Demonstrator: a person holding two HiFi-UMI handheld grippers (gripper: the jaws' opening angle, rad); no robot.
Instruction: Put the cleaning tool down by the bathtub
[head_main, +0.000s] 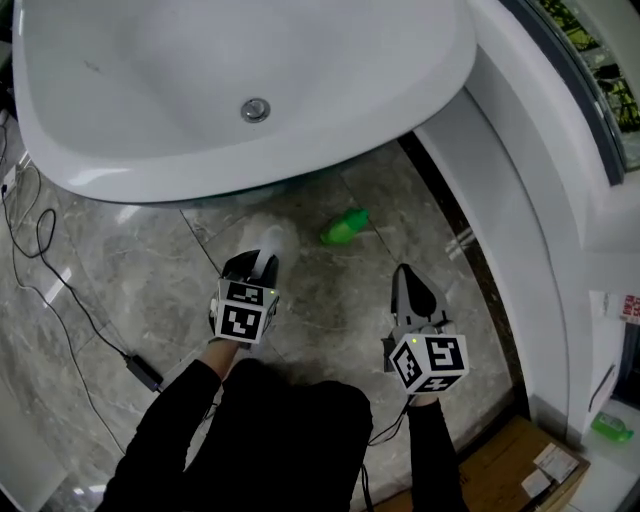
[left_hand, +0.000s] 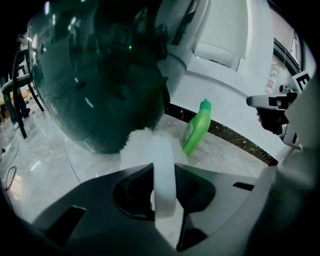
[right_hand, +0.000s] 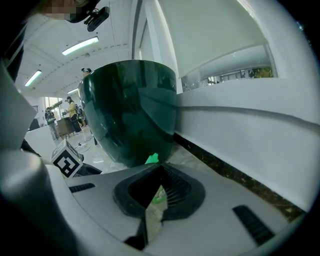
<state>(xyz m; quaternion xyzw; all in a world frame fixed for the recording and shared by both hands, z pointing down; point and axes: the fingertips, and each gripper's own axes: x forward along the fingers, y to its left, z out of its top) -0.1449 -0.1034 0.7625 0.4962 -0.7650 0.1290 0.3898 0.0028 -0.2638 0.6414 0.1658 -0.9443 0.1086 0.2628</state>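
Observation:
The cleaning tool is a white handle (left_hand: 164, 172) with a fluffy white head (left_hand: 141, 144). My left gripper (head_main: 262, 262) (left_hand: 164, 196) is shut on the handle. The head (head_main: 271, 239) hangs low over the marble floor, just in front of the bathtub (head_main: 150, 170), whose outer shell looks dark green (left_hand: 100, 75) (right_hand: 130, 110) from low down. A green bottle (head_main: 345, 226) (left_hand: 197, 128) lies on the floor beside the tub, right of the tool's head. My right gripper (head_main: 404, 274) (right_hand: 154, 202) is shut and holds nothing. It stays to the right, apart from the tool.
A white raised ledge (head_main: 520, 230) runs along the right. Black cables (head_main: 40, 240) and a power adapter (head_main: 146, 372) lie on the floor at left. A cardboard box (head_main: 520, 465) sits at the bottom right. People stand far off (right_hand: 70, 112).

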